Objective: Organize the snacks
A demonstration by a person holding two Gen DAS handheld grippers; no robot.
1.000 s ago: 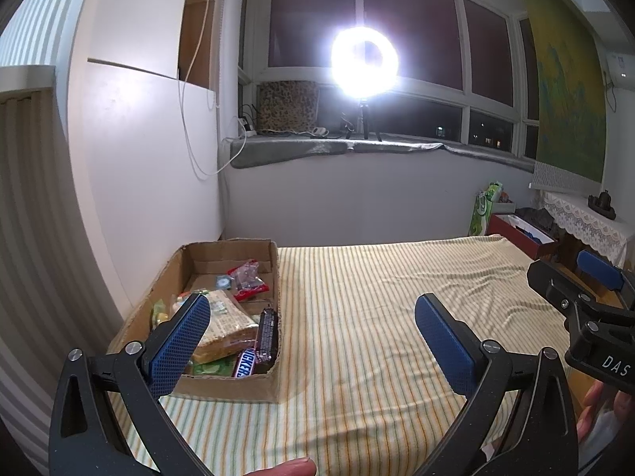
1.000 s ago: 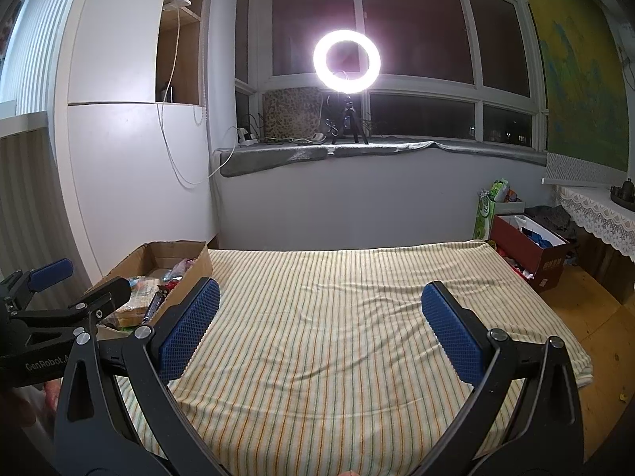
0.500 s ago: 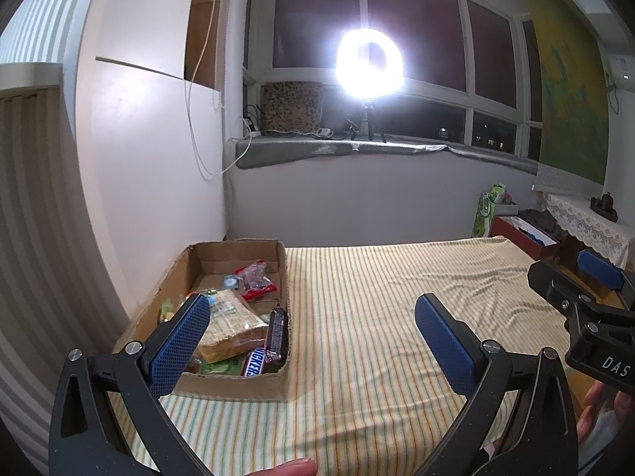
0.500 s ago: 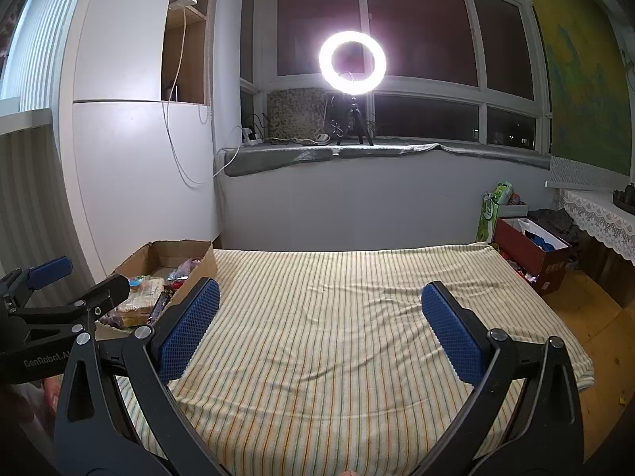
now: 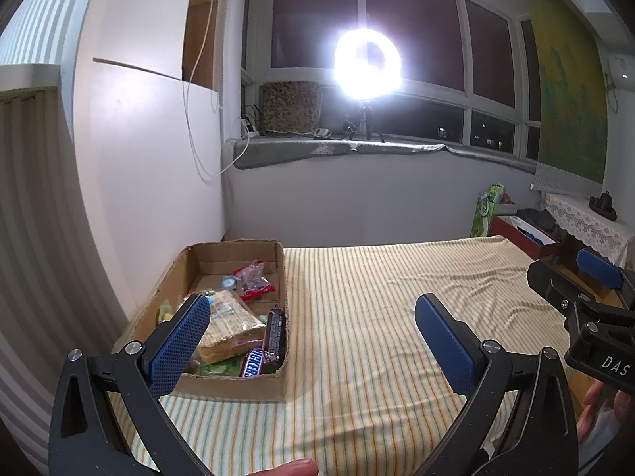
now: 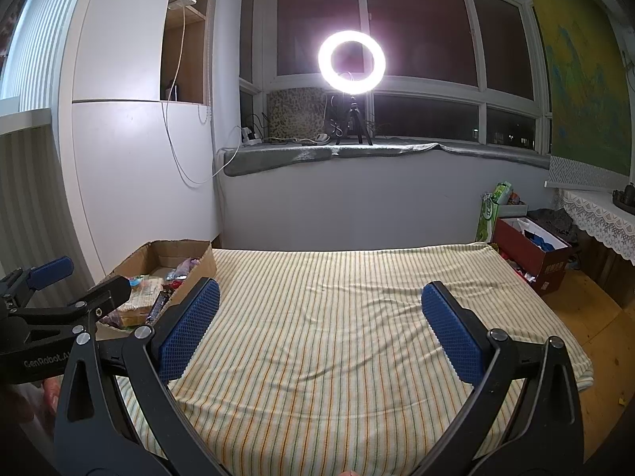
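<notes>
Both grippers (image 5: 313,333) (image 6: 321,323) agape (empty)

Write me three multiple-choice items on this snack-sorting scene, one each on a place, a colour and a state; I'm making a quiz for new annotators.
1. Where do the snacks lie?
A. In the cardboard box at the bed's left edge
B. On the windowsill
C. Scattered over the middle of the bedspread

2. What colour are the gripper pads?
A. Red
B. Blue
C. White

3. How do the two grippers stand?
A. Both shut on snacks
B. Left open, right shut on a bar
C. Both open and holding nothing

Answers:
1 A: the Snickers bar and the other packets sit inside the cardboard box, while the striped bedspread holds no snack.
2 B: the pads show blue mesh.
3 C: the left gripper and the right gripper have jaws spread wide with only bedspread between them.
</notes>
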